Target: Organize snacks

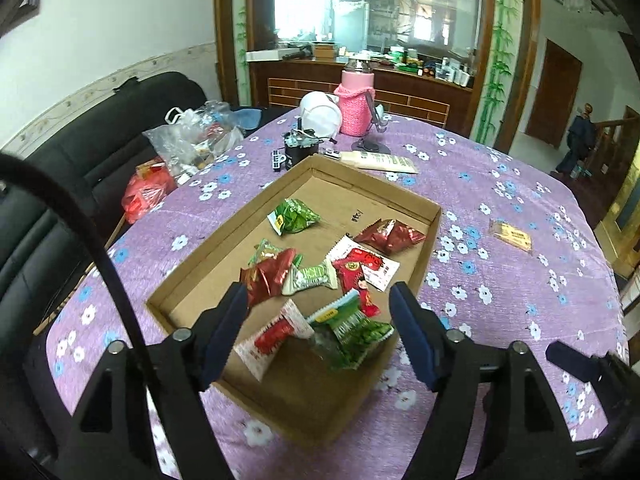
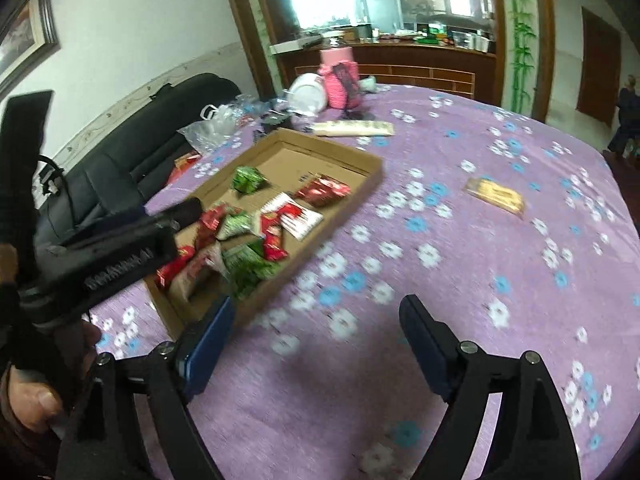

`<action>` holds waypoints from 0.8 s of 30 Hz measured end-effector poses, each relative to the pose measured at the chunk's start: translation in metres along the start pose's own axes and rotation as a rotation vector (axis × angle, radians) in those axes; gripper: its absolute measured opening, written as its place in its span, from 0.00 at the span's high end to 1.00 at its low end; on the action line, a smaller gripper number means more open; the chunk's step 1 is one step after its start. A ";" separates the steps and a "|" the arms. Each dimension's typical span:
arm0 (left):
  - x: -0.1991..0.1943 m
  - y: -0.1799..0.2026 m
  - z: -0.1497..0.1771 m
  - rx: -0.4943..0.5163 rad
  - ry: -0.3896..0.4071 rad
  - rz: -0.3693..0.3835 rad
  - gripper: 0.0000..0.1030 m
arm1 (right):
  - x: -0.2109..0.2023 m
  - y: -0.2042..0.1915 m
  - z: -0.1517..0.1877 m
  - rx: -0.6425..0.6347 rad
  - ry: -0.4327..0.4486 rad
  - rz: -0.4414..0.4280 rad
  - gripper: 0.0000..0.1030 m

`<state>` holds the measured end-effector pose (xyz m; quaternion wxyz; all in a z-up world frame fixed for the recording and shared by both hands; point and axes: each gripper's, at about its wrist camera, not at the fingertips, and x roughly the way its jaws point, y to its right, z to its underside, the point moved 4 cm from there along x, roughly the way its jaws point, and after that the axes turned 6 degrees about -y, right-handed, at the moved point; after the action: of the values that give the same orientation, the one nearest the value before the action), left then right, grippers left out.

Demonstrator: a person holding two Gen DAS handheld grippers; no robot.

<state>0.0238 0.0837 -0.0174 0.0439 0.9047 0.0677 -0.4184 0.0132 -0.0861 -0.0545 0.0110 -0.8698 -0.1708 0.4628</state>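
A shallow cardboard box point(image 1: 434, 216) lies on the purple flowered tablecloth point(image 1: 500, 280) and holds several red and green snack packets. My left gripper point(image 1: 318, 300) is open and empty above the box's near end, over a green packet point(image 1: 352, 332) and a red-and-white packet point(image 1: 272, 338). A yellow-brown snack packet point(image 1: 511, 236) lies alone on the cloth right of the box; it also shows in the right wrist view point(image 2: 495, 195). My right gripper point(image 2: 318, 312) is open and empty above bare cloth, right of the box point(image 2: 372, 176). The left gripper's body point(image 2: 120, 248) is seen over the box.
At the table's far end stand a pink knitted bottle point(image 1: 357, 104), a white bowl point(image 1: 320, 114), a black device point(image 1: 298, 148) and a cream packet point(image 1: 384, 160). Plastic bags point(image 1: 192, 140) lie at the left edge by a black sofa point(image 1: 100, 128). A person point(image 1: 578, 140) stands by the stairs.
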 end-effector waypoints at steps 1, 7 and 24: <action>-0.002 0.002 0.002 -0.007 0.000 -0.005 0.26 | -0.001 0.003 0.002 0.003 -0.003 -0.008 0.17; -0.011 0.012 0.010 -0.012 0.004 -0.046 0.26 | -0.004 0.009 0.010 -0.031 -0.012 -0.022 0.14; -0.029 -0.030 0.020 -0.143 0.028 -0.152 0.26 | 0.005 -0.038 -0.019 -0.195 0.019 -0.041 0.13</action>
<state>-0.0144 0.1079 -0.0091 0.0754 0.8972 0.1662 -0.4021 0.0200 -0.0464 -0.0408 -0.0627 -0.8674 -0.2325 0.4355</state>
